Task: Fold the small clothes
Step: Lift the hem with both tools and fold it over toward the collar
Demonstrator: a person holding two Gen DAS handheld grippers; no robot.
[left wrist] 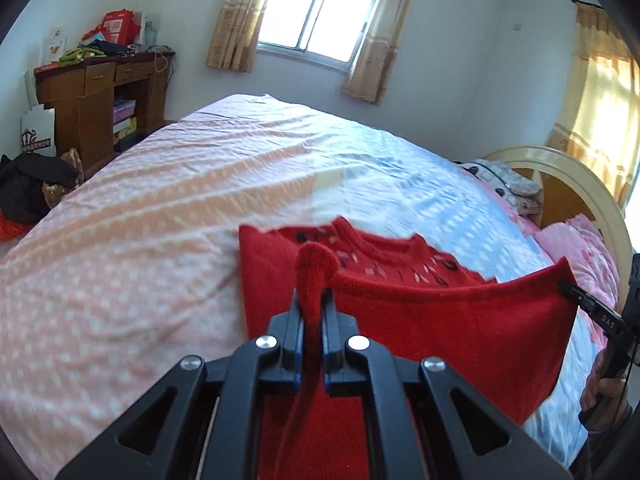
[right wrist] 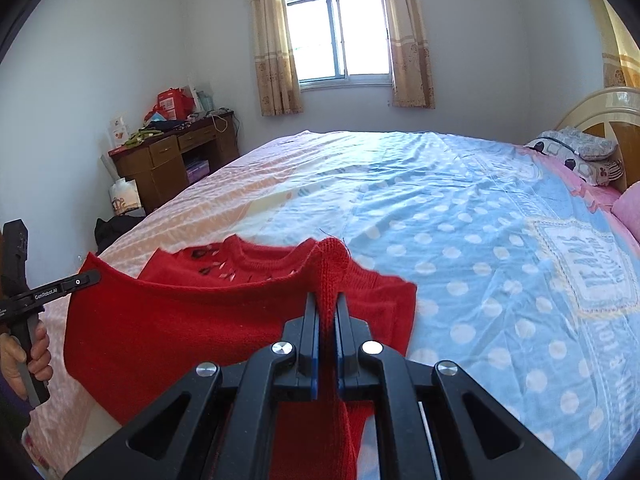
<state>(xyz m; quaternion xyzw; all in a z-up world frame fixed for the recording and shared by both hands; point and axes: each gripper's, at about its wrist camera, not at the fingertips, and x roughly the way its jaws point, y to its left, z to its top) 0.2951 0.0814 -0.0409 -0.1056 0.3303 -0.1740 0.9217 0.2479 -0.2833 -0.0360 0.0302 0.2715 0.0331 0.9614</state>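
A small red knitted sweater (left wrist: 460,328) with a dark patterned collar lies partly on the bed, its near edge lifted off the sheet. My left gripper (left wrist: 314,296) is shut on one corner of that lifted edge, the knit bunched up between its fingers. My right gripper (right wrist: 329,300) is shut on the other corner of the same sweater (right wrist: 168,328). The edge hangs stretched between the two. The right gripper (left wrist: 568,290) shows at the right rim of the left wrist view, and the left gripper (right wrist: 90,278) at the left rim of the right wrist view, each with a hand on its handle.
The bed (right wrist: 460,208) has a pink and blue dotted sheet. Pillows (right wrist: 576,152) and a headboard (right wrist: 608,116) are at the right. A wooden desk (left wrist: 92,92) piled with things stands by the left wall, with dark bags (left wrist: 28,192) on the floor.
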